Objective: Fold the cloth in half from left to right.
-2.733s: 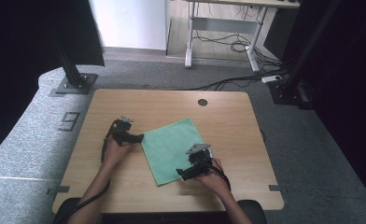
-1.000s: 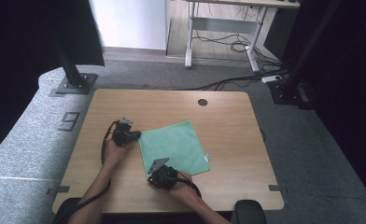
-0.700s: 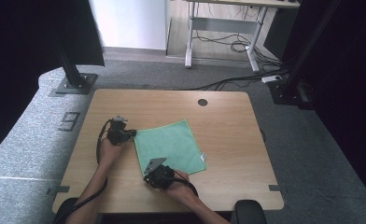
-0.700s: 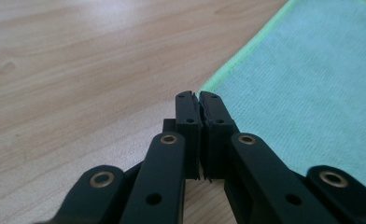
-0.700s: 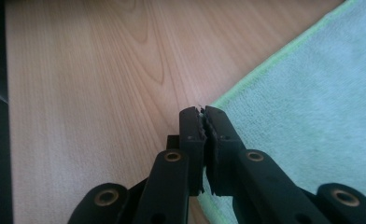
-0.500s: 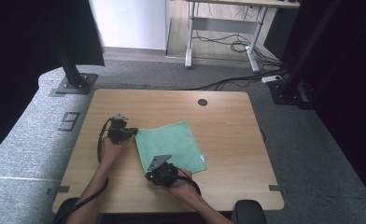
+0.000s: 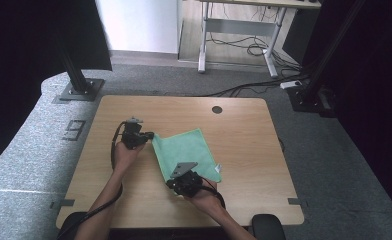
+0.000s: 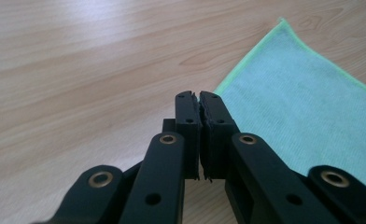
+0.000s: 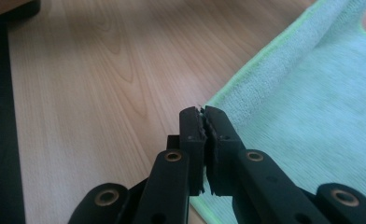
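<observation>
Since the earlier frames: shifted from the near right corner of the green cloth (image 7: pixel 189 150) to its near left corner, right tongs (image 7: pixel 176 176); lifted a little off the wood, the cloth's left edge.

Lies otherwise flat on the pale wooden worktop (image 7: pixel 244 125), somewhat left of its middle. Looks like microfibre with a brighter hemmed border. Judged light, limp and in no way fragile. Likely to sag and fold between two grips, yet with nap enough not to slip from the pads. Best taken at the corners or along the hem (as now).

Pinched at the far left corner by the left tongs (image 8: pixel 199 95), closed tight on it. Pinched at the near left corner by the right tongs, closed likewise.

Carries a small white tag (image 7: pixel 218 168) at the near right corner, too small to read. Reads like a 9 (image 7: pixel 74 130), on the grey floor left of the worktop.
</observation>
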### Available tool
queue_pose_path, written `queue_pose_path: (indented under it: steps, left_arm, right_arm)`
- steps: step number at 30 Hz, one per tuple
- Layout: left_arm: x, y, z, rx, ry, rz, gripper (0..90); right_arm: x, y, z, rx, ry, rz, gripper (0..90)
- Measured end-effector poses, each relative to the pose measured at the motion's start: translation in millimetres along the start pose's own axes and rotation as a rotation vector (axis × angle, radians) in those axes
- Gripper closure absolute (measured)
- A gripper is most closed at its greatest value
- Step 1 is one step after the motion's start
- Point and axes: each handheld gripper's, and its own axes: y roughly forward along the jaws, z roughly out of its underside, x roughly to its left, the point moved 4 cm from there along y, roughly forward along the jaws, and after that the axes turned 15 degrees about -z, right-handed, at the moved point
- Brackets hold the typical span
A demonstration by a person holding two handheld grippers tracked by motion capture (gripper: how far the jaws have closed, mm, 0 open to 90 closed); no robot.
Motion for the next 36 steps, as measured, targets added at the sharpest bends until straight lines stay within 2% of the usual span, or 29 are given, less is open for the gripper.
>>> queue_pose_path:
  steps: [7, 15, 19, 29, 36]
  left_arm:
    - [-14.9, 4.9, -17.3, -0.006, 0.016, 0.015, 86.7]
    - [-30.8, 18.8, -30.8, 0.0, 0.038, 0.028, 86.7]
    - [-40.9, 25.5, -37.2, 0.0, 0.052, 0.031, 86.5]
    - [-64.8, 42.6, -50.5, 0.002, 0.091, 0.046, 86.3]
    - [-79.5, 55.5, -55.4, 0.011, 0.103, 0.049, 86.3]
  right_arm:
    - [-9.9, -17.7, 10.9, -0.012, 0.024, 0.041, 85.3]
    - [-22.3, -34.3, 22.9, -0.026, 0.053, 0.085, 85.4]
    - [-28.6, -44.0, 30.3, -0.044, 0.084, 0.098, 85.4]
    - [-39.3, -62.4, 46.7, -0.053, 0.116, 0.143, 85.4]
    - [-45.0, -73.4, 55.0, -0.055, 0.132, 0.16, 85.4]
